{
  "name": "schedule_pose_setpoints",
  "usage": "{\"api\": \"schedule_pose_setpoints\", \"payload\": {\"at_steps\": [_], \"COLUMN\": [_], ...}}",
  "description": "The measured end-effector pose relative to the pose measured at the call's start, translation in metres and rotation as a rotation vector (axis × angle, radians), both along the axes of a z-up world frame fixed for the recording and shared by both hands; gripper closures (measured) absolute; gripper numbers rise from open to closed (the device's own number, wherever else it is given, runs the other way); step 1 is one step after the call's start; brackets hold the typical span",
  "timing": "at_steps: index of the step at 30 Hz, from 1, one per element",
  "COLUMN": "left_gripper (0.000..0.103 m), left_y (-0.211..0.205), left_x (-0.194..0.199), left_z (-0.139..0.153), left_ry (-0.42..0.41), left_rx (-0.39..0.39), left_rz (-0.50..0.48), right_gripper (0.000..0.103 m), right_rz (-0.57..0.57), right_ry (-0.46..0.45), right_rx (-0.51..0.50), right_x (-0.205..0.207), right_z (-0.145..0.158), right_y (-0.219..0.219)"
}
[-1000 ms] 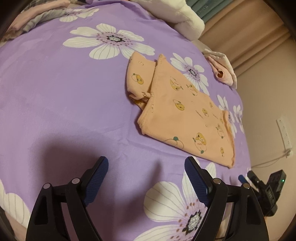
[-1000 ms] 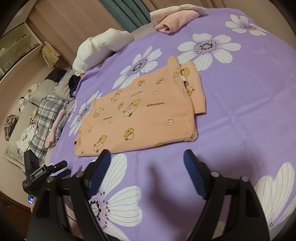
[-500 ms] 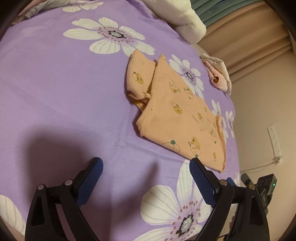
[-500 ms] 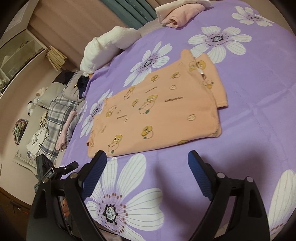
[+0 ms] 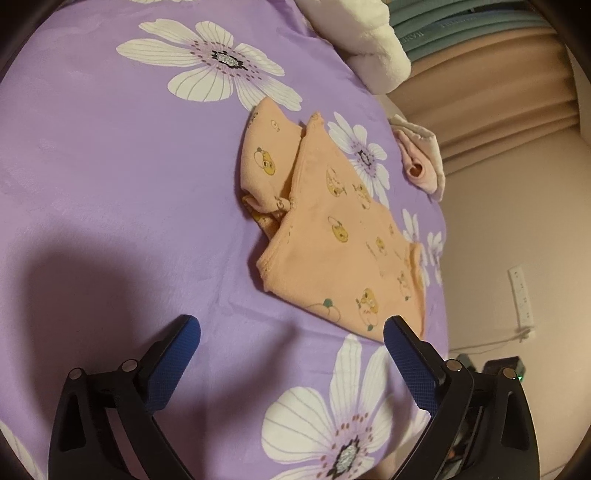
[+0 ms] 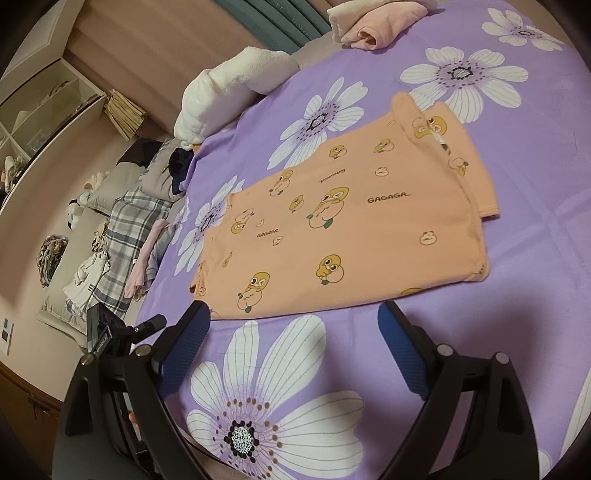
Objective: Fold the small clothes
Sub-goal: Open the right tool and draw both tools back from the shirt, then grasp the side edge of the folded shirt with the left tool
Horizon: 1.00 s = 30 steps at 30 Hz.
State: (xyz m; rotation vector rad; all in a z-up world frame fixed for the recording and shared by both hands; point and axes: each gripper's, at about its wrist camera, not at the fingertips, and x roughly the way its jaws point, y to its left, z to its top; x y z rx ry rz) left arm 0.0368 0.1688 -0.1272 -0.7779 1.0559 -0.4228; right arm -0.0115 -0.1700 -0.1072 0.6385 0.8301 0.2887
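Both hand-held grippers (image 5: 291, 334) (image 6: 293, 321) (wide open, empty) hover over purple floral bedspread (image 6: 535, 206) near peach garment (image 6: 351, 229).

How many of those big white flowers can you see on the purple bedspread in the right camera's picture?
5 clearly: one near the hand-held gripper at, two left of the peach garment at and, two beyond it at and. Others may be hidden.

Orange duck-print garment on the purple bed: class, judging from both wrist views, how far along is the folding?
Done: the orange garment lies flat on the purple blanket with one side already folded over itself; a pink folded piece sits at the far edge. In hand: nothing; the left gripper and right gripper hover open short of the garment. Left: likely the remaining folds.
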Motion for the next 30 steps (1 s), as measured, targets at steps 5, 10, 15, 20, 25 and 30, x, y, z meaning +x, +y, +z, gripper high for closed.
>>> {"api": "schedule_pose_setpoints", "payload": {"at_steps": [5, 10, 15, 20, 25, 30], "left_gripper": [0.005, 0.005, 0.005, 0.005, 0.005, 0.005], "left_y": [0.006, 0.007, 0.003, -0.009, -0.023, -0.030], "left_x": [0.012, 0.024, 0.043, 0.067, 0.084, 0.093], "left_z": [-0.002, -0.003, -0.003, -0.005, -0.005, -0.004], "left_ry": [0.001, 0.000, -0.006, -0.002, 0.000, -0.013], "left_rx": [-0.044, -0.081, -0.109, -0.125, -0.113, -0.121], "left_rz": [0.002, 0.012, -0.010, -0.051, -0.079, -0.063], "right_gripper": [0.010, 0.010, 0.010, 0.010, 0.010, 0.010], "right_rz": [0.023, 0.037, 0.035, 0.033, 0.034, 0.026], "right_ry": [-0.005, -0.012, 0.002, 0.017, 0.018, 0.025], "right_rx": [0.010, -0.004, 0.012, 0.020, 0.016, 0.016], "right_x": [0.003, 0.006, 0.013, 0.015, 0.015, 0.016], "right_z": [0.000, -0.002, -0.008, -0.016, -0.019, -0.024], "right_y": [0.007, 0.009, 0.007, 0.006, 0.004, 0.001]}}
